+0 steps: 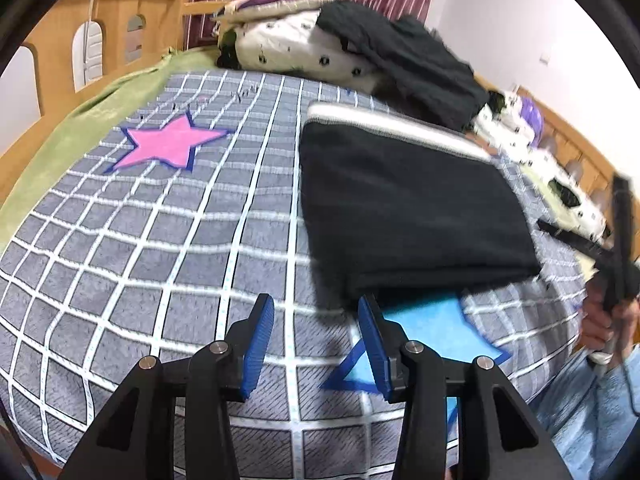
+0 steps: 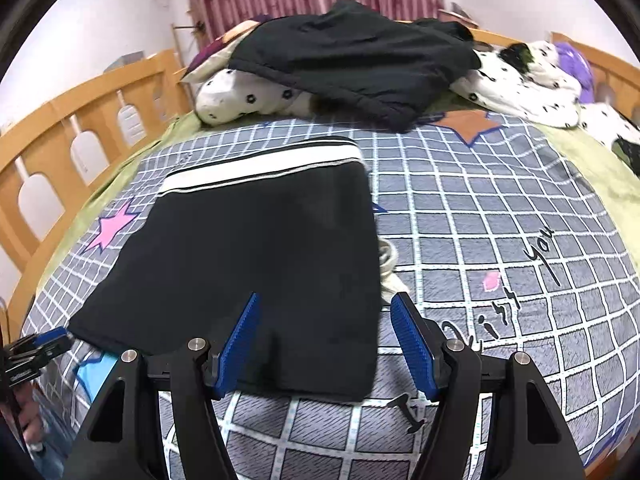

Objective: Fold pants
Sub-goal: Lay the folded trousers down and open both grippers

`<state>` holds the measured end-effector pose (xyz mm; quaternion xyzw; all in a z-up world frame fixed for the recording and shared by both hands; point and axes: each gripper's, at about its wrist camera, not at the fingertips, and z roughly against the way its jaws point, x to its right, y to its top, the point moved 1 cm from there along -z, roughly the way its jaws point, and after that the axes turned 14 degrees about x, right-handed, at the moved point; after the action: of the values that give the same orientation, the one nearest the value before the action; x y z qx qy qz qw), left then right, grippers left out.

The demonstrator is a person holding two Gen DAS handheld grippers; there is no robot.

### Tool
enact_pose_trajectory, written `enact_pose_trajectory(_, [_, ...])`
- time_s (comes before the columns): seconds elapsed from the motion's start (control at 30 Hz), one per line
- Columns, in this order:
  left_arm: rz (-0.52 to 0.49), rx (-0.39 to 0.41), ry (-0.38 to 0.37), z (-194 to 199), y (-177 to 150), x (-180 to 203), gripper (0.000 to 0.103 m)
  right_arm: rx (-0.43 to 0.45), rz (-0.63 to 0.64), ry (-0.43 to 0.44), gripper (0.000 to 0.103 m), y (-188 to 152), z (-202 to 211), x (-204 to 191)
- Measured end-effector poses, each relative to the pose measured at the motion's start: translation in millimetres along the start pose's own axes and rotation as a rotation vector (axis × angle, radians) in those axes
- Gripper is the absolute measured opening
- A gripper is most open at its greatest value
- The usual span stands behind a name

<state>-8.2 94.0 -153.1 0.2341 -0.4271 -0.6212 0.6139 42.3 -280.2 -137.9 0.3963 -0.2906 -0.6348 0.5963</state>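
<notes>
The black pants (image 1: 408, 216) lie folded into a flat rectangle on the grey checked bedspread (image 1: 160, 240), their white-striped waistband (image 1: 392, 124) at the far edge. My left gripper (image 1: 316, 344) hovers just short of the pants' near left corner, open, with only bedspread between its blue pads. In the right wrist view the pants (image 2: 260, 260) fill the middle. My right gripper (image 2: 326, 340) is open above their near right corner, and the pads stand apart from the cloth. A white drawstring (image 2: 386, 264) pokes out at the pants' right edge.
A heap of dark clothing (image 2: 360, 64) lies over spotted pillows (image 2: 520, 76) at the head of the bed. A wooden rail (image 2: 60, 140) runs along the left side. A person's hand (image 1: 600, 320) and jeans-clad leg (image 1: 592, 412) are at the bed's near right edge.
</notes>
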Motion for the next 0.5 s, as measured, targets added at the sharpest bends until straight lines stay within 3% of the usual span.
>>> enact_pose_trajectory(0.13, [0.021, 0.024, -0.043, -11.9, 23.4, 14.5, 0.041, -0.110, 0.027, -0.066, 0.067, -10.2, -33.4, 2.0])
enact_pose_trajectory(0.27, [-0.081, -0.008, -0.003, -41.3, 43.3, 39.9, 0.041, -0.130, -0.047, -0.043, 0.067, -8.2, -46.1, 7.0])
enact_pose_trajectory(0.37, [-0.115, -0.122, 0.033, -72.4, 24.1, 50.3, 0.043, -0.140, -0.087, -0.040, 0.067, -8.9, -46.4, 10.6])
enact_pose_trajectory(0.47, [-0.139, -0.027, 0.091, -66.7, 5.6, 56.5, 0.047, -0.145, -0.082, -0.057, 0.067, -7.8, -44.7, 7.6])
enact_pose_trajectory(0.5, [-0.150, -0.031, 0.102, -65.4, 5.1, 59.6, 0.048, -0.141, -0.068, -0.066, 0.067, -7.0, -42.9, 4.5])
